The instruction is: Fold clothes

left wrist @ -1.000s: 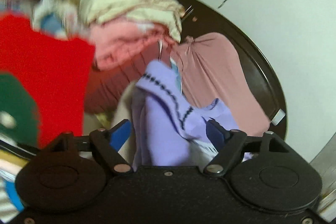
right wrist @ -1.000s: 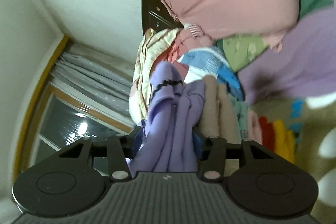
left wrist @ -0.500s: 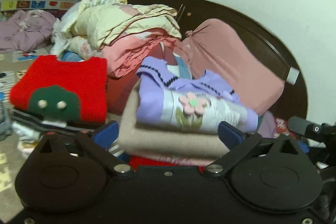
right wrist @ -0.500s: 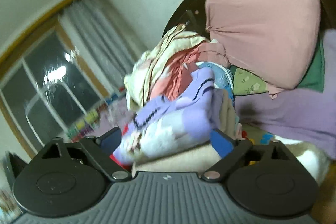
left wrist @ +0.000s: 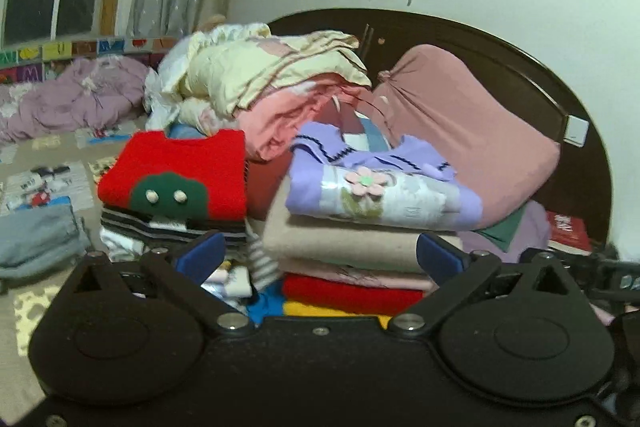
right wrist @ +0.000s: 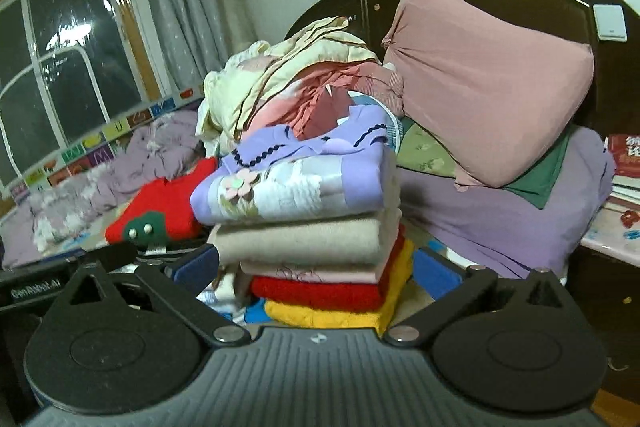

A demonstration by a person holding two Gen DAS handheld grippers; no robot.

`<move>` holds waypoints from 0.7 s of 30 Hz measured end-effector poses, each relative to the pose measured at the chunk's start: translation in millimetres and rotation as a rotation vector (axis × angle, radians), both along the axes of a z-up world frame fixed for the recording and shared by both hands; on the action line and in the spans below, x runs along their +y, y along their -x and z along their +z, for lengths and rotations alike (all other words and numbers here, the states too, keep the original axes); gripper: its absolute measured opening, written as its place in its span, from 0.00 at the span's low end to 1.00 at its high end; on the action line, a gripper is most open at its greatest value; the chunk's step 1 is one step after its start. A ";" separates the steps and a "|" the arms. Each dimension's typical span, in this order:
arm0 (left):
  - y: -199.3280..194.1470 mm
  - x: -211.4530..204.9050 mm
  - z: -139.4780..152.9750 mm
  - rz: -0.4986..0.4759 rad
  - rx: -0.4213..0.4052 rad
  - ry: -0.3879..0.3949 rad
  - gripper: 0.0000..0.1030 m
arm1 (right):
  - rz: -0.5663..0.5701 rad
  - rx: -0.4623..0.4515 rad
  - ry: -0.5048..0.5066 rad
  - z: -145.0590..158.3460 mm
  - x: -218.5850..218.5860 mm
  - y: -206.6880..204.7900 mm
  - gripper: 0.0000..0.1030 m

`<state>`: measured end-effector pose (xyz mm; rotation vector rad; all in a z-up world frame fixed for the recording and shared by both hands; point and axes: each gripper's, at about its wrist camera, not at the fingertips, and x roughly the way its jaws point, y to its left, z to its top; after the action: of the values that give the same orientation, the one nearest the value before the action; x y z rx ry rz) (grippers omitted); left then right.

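A: Lilac sweater (left wrist: 380, 187) lies folded atop the stack (right wrist: 320, 267) on the bed, just before the pink pillow (left wrist: 472, 139).

B: What's left?

A: Likely the loose cream-and-pink heap (left wrist: 272, 79) behind the stack. Left claw (left wrist: 320, 259) and right claw (right wrist: 316, 267), jaws just opened, stand spread and empty.

Straight ahead of the left gripper (left wrist: 320, 255), whose matt black plastic body carries shiny metal pivot pins and blue rubbery pads (left wrist: 200, 257), lies a soft lilac knit sweater (left wrist: 384, 183) with a felt-like flower. Under it sits a fuzzy beige knit (left wrist: 340, 243), then a nubbly red layer (left wrist: 352, 293). To the tool's left is a coarse red knit sweater (left wrist: 180, 167). Beyond, a smooth pink cloth pillow (left wrist: 460, 135) leans on the glossy dark wood headboard (left wrist: 520, 67).
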<state>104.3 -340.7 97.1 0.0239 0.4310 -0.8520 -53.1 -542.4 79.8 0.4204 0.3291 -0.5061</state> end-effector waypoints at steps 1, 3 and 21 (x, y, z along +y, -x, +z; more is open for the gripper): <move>2.5 0.9 1.9 -0.007 0.005 0.000 1.00 | -0.002 0.008 0.007 1.6 2.8 1.8 1.00; 9.9 0.5 5.9 -0.001 -0.017 -0.014 1.00 | -0.008 0.022 0.020 5.3 7.6 4.5 1.00; 36.1 0.7 9.1 0.039 -0.029 -0.115 1.00 | -0.036 0.112 0.071 14.2 31.8 16.7 1.00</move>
<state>68.2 -340.0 106.2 0.1335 0.4511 -0.7868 -69.8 -510.6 94.0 0.3305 0.4113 -0.5760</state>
